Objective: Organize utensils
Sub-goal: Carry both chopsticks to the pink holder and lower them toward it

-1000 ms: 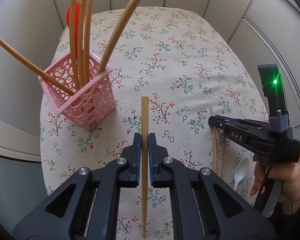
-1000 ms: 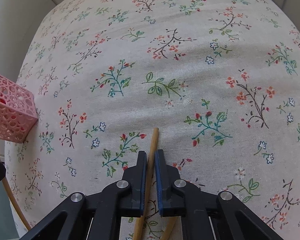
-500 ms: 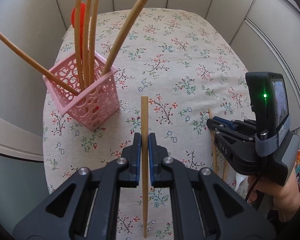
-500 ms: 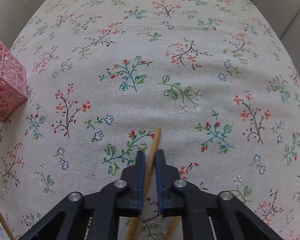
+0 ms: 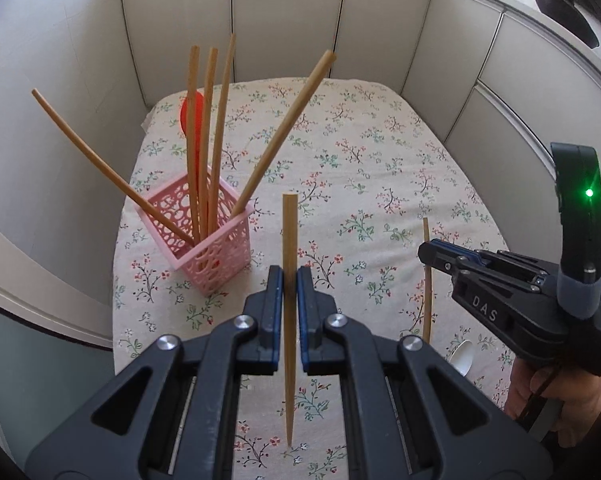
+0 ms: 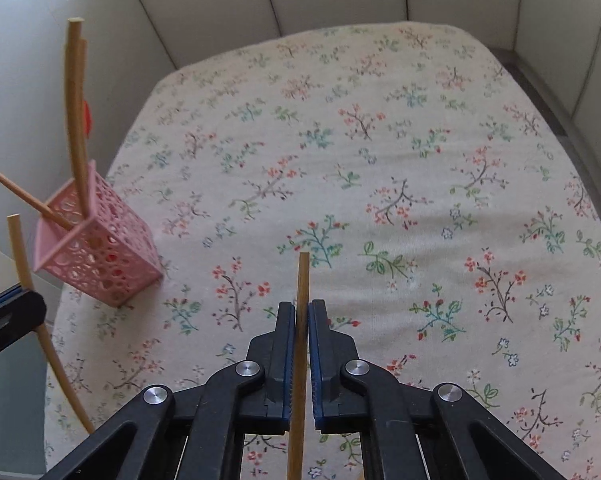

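Wooden chopstick [image 5: 289, 312] stands clamped between the pads of the left gripper [image 5: 289, 280], its blunt end poking up past the fingertips. The right gripper [image 6: 301, 312] pinches a second chopstick [image 6: 299, 360] the same way, clear of the floral tablecloth [image 6: 380, 184]. The pink basket [image 5: 204, 240], holding more chopsticks, stands just left of the left gripper. Pale panelled walls [image 5: 284, 12] surround the table.
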The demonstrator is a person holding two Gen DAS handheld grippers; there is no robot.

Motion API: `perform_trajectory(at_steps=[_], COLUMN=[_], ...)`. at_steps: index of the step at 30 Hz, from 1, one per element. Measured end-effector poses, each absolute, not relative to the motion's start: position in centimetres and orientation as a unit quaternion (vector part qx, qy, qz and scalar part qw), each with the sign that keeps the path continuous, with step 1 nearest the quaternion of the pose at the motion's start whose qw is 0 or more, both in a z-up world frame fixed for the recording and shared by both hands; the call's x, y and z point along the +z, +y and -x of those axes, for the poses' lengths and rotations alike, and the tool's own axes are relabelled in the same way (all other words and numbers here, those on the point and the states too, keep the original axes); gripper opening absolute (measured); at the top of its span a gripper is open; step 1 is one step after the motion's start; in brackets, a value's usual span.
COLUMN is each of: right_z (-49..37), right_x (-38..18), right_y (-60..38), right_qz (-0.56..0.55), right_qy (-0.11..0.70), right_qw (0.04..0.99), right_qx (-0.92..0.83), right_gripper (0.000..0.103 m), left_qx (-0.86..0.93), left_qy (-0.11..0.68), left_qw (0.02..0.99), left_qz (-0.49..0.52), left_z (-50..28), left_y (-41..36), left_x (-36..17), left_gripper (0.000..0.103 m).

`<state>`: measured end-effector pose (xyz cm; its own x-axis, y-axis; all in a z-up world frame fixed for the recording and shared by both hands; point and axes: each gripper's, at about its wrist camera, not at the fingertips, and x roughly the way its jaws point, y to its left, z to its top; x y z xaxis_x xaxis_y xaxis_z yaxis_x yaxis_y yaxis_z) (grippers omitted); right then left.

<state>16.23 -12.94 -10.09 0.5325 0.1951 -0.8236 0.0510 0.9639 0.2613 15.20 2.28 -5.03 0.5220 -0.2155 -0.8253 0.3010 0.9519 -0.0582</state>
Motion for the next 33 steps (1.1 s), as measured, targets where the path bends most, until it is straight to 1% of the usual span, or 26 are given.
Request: perform_trajectory(at_steps=[9, 16, 28, 33], right_z=[-12.5, -11.1, -10.4, -10.3], right_x=[-3.1, 0.8, 4.9, 5.4], right_y=[-12.0, -12.0, -12.0, -11.8], right_qz=[-0.107, -0.113, -0.125, -0.128], right_qy=[0.403, 0.349, 0.305, 0.298], right_qw=[0.906, 0.926, 0.939, 0.940], right_qx=[0.073, 0.089, 0.102, 0.110], right_gripper=[0.005, 0.005, 0.005, 0.005], left_qx=[-0.149, -0.156, -0.127, -0.081], left_qy=[0.405, 0.348, 0.268, 0.241], left_qw=[0.902, 0.924, 0.954, 0.966], left_qz=[-0.031, -0.012, 0.050, 0.036], left_z=[-13.6, -12.1, -11.9, -12.5], left_y=[3.4, 4.1, 7.2, 8.0], left_x=[-1.3, 2.1, 6.0, 6.1], left_gripper=[0.008, 0.008, 0.008, 0.008])
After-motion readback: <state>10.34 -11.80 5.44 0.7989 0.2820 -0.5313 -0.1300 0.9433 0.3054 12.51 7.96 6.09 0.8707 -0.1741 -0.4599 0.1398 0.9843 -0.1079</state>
